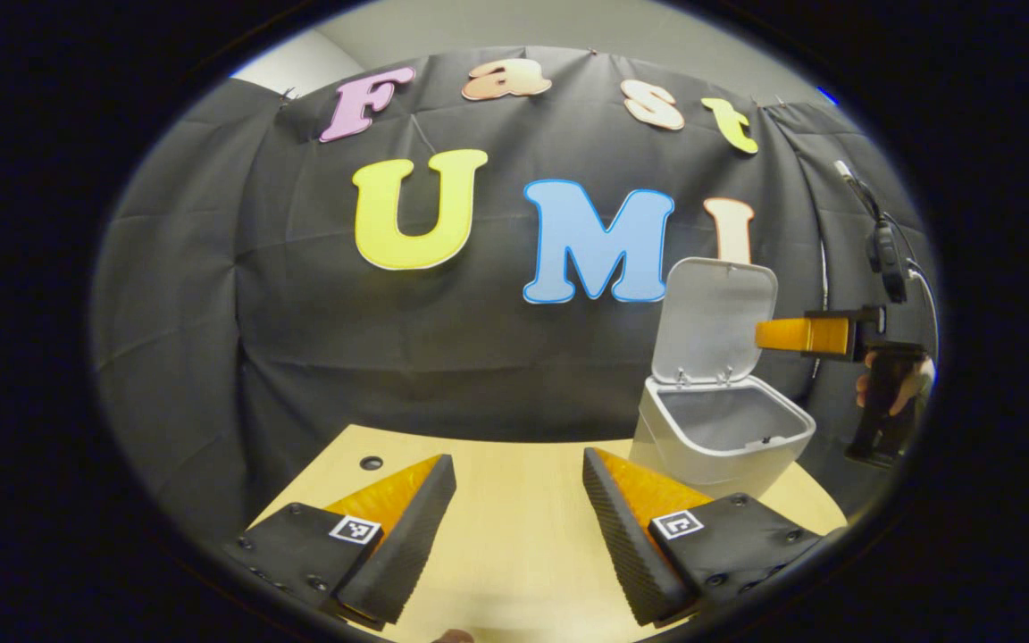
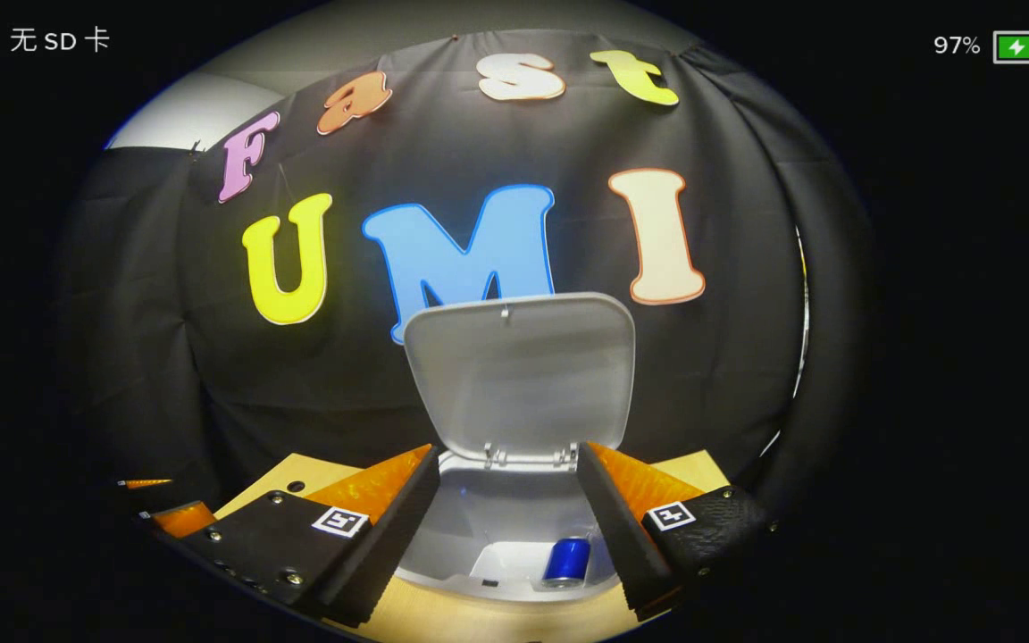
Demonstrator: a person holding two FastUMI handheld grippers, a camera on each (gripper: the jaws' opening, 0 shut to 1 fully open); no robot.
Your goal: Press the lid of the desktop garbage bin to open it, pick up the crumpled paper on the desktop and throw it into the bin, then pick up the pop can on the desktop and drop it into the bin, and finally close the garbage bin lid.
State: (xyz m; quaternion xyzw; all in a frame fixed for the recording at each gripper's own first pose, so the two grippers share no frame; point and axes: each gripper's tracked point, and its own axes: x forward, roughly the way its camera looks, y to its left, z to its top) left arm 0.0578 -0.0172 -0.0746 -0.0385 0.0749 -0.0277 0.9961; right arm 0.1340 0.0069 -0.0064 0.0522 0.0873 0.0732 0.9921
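Observation:
The white desktop bin (image 1: 718, 438) stands at the table's far right with its lid (image 1: 715, 321) swung upright. In the right gripper view a blue pop can (image 2: 565, 561) lies on its side at the bottom of the bin (image 2: 514, 536), below the raised lid (image 2: 519, 375). My right gripper (image 2: 508, 451) hangs open just above the bin's mouth with nothing between its fingers. In the left gripper view it (image 1: 773, 334) reaches in from the right, level with the lid, held by a hand (image 1: 894, 384). My left gripper (image 1: 517, 460) is open over the table, left of the bin.
The light wooden table (image 1: 514, 536) has a small round hole (image 1: 372, 463) near its back left edge. A black device on a cable (image 1: 885, 250) hangs on the cloth wall at the right. My left gripper (image 2: 179, 518) shows low at the left in the right gripper view.

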